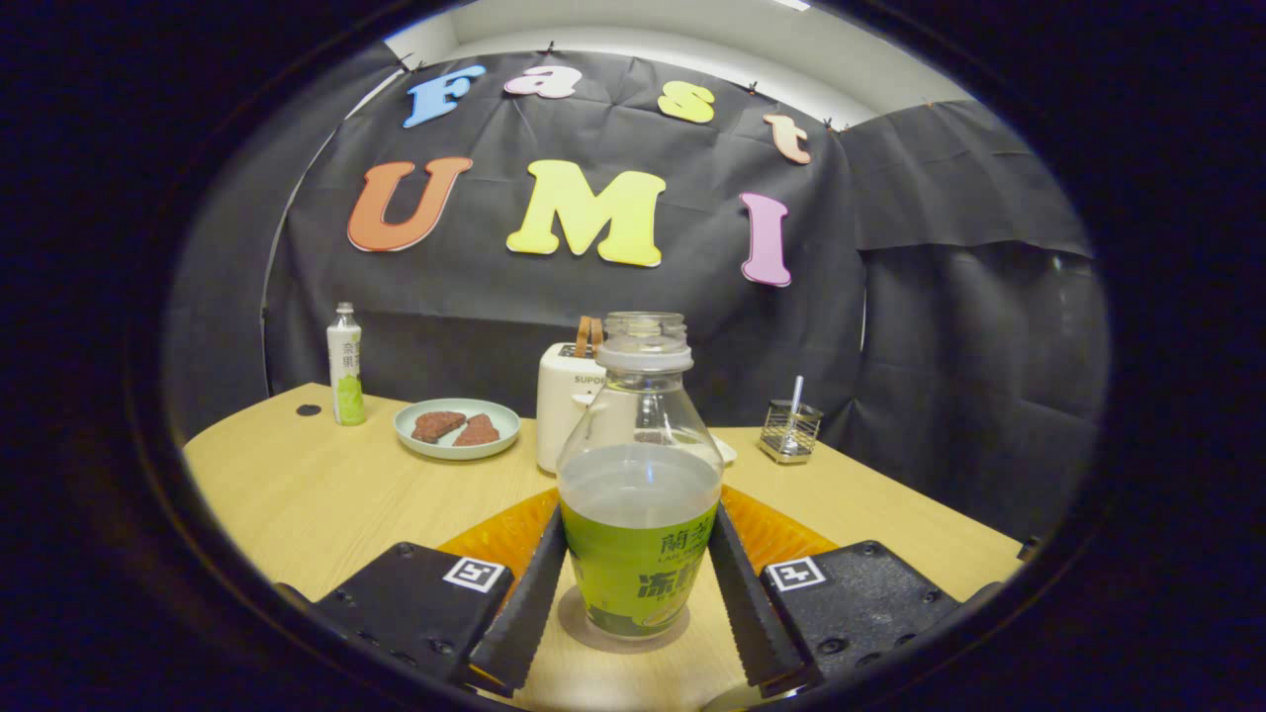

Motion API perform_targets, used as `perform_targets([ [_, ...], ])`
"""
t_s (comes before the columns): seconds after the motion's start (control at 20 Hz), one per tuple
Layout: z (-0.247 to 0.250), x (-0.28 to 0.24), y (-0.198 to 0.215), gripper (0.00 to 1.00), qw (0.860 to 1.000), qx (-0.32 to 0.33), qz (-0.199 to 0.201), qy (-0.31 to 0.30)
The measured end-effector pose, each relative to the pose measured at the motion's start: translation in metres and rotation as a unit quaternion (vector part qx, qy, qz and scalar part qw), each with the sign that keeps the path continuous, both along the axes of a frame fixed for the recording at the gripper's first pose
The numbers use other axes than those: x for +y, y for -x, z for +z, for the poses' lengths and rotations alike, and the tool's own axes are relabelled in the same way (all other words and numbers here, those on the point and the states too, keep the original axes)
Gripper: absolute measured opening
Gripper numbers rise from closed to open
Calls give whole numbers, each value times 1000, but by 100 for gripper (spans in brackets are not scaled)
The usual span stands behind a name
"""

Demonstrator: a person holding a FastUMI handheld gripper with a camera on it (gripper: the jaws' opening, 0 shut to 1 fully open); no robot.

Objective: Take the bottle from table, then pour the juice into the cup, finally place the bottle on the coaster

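A clear bottle with a green label and no cap stands upright on a round brown coaster on the wooden table. Pale juice fills it to about half its height. My gripper has a finger on each side of the bottle, and both fingertips press against its labelled sides. Just behind the bottle an orange ribbed mat shows past the fingers. A pale curved rim peeks out beneath the right finger; I cannot tell what it is.
Beyond the bottle stands a white toaster. Left of it is a pale green plate with two brown pieces, and further left a second slim bottle. A small wire holder sits to the right. Black cloth walls close the booth.
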State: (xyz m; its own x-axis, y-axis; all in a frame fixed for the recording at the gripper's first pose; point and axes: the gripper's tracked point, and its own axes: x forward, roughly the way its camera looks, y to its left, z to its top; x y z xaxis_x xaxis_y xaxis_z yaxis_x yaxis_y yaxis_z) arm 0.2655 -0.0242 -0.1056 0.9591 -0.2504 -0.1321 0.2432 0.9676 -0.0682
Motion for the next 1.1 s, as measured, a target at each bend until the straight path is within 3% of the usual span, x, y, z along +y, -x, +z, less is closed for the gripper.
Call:
perform_targets([
  [0.15, -1, 0, 5, 88, 1000, -5, 0, -16],
  [0.25, 1, -1, 8, 100, 1000, -11, 5, -21],
  [0.65, 21, -6, 34, 100, 1000, -7, -10, -21],
  [1.1, 97, -1, 103, 100, 997, -63, 26, -32],
])
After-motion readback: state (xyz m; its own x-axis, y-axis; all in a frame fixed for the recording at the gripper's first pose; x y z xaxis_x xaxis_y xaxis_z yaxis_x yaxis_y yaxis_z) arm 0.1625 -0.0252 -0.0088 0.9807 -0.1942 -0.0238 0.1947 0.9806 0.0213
